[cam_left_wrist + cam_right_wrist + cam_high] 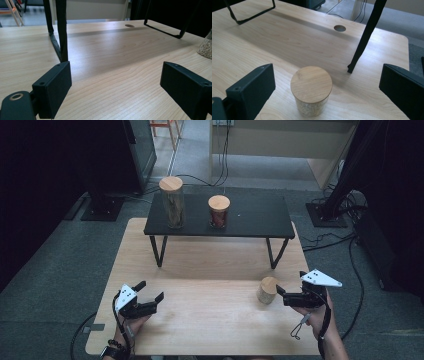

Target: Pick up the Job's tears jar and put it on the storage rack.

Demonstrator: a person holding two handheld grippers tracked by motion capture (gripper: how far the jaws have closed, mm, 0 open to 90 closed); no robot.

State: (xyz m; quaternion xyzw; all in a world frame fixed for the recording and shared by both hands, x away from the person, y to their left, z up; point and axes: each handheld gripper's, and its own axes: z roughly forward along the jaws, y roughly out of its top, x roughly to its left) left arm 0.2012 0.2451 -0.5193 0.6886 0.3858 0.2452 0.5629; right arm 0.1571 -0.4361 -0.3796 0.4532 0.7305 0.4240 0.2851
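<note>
A small glass jar point(267, 290) with a round wooden lid and pale grains inside stands on the wooden table point(200, 320), right of the middle. My right gripper point(290, 283) is just to its right, open. In the right gripper view the jar point(311, 91) stands upright ahead of and a little below my right gripper point(327, 75), whose black jaws are wide apart and do not touch it. My left gripper point(151, 290) rests low at the front left, open with nothing between its fingers. In the left gripper view, bare table lies ahead of my left gripper point(115, 77), and the jar's point(206, 47) edge shows at far right.
A low black stand point(250, 227) on thin legs sits at the back of the table. On it are a tall wooden-lidded jar point(171, 202) and a shorter one with dark red contents point(219, 211). A stand leg point(364, 37) rises just beyond the small jar, near a round cable hole point(339, 28).
</note>
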